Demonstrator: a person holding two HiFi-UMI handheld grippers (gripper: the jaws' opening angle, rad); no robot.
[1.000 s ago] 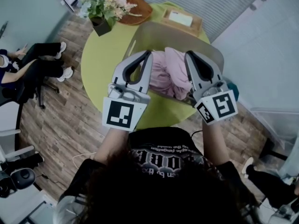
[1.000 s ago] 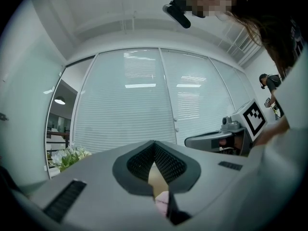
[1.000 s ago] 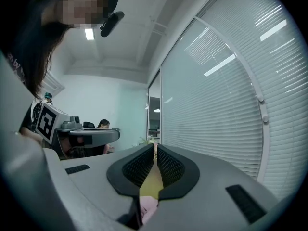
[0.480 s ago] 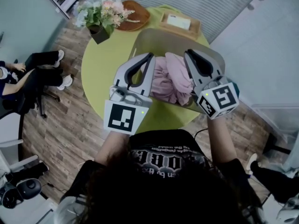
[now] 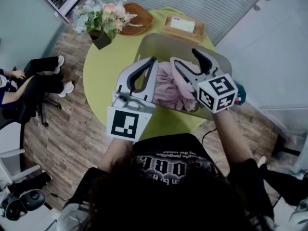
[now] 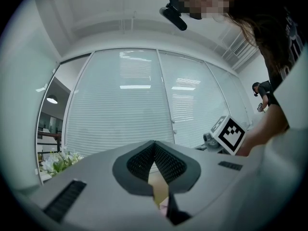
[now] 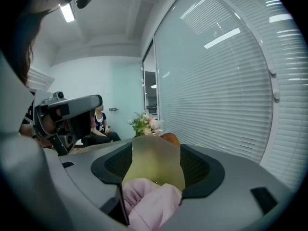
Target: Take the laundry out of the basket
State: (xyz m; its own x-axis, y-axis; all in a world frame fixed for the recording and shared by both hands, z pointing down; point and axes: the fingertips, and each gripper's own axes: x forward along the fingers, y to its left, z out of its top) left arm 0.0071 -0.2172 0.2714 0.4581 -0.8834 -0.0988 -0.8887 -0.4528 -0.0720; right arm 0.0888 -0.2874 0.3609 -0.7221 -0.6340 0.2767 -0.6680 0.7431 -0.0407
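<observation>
A beige laundry basket stands on the round green table with crumpled pink laundry in it. My right gripper reaches over the pink pile. Its jaws have just been opening and now stand wide apart. In the right gripper view the pink laundry bulges up between the jaws near their base, with the basket wall beyond; the pads do not press on the cloth. My left gripper hovers at the basket's left rim, its tips meeting with nothing between them, as the left gripper view also shows.
At the table's far side stand a pot of flowers, a brown woven plate and a wooden tray. A seated person is at the left on the wooden floor. Blinds and a white wall close off the far side.
My right gripper has moved forward and down over the pink laundry, and its jaws have gone from shut to wide apart. The left gripper has hardly moved.
</observation>
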